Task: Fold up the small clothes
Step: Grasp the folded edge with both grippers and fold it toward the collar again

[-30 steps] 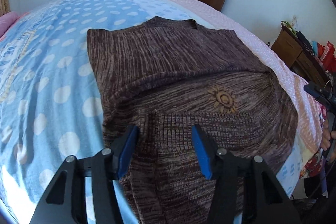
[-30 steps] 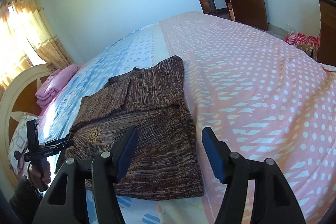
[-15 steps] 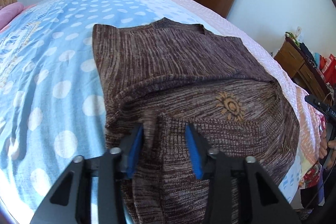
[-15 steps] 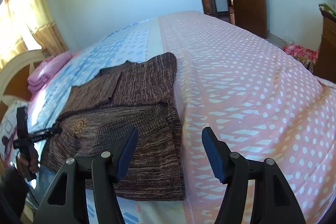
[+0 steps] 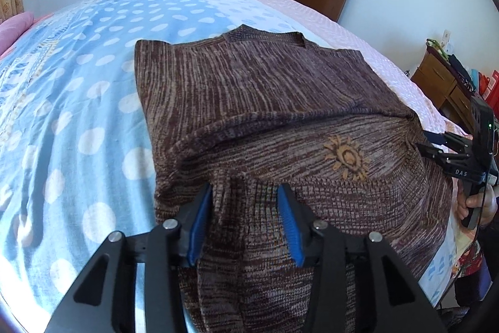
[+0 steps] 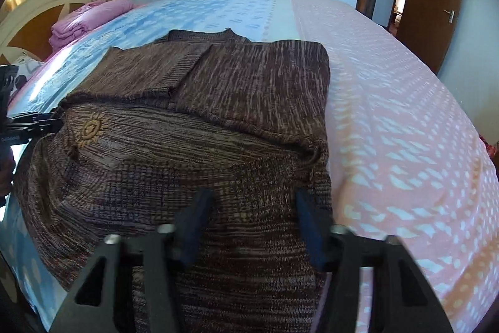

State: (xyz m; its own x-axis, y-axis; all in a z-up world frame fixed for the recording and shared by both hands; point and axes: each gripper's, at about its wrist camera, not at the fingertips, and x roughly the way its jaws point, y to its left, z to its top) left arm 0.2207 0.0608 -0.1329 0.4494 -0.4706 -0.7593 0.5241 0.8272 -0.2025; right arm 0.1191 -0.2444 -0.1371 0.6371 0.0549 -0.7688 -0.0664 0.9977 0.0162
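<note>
1. Brown marled knit, a small sweater (image 5: 268, 102), is spread flat on a bed (image 5: 78, 89) whose cover is blue with white dots on one half and pink on the other.
2. An orange sun motif (image 5: 344, 156) is stitched on the sweater's front; both sleeves are seen folded across its upper part.
3. The left gripper (image 5: 246, 208) is placed over the sweater's near hem, on the side toward the blue half. Its blue pads (image 5: 199, 219) are parted and opening, with a raised ridge of knit between them but not squeezed.
4. The right gripper (image 6: 254, 217) is placed over the same hem, near the sweater's edge toward the pink half. Its jaws are closing, with knit between them; whether it is gripped cannot be told.
5. Beyond the sweater, a folded pink blanket (image 6: 84, 21) is seen by the headboard.
</note>
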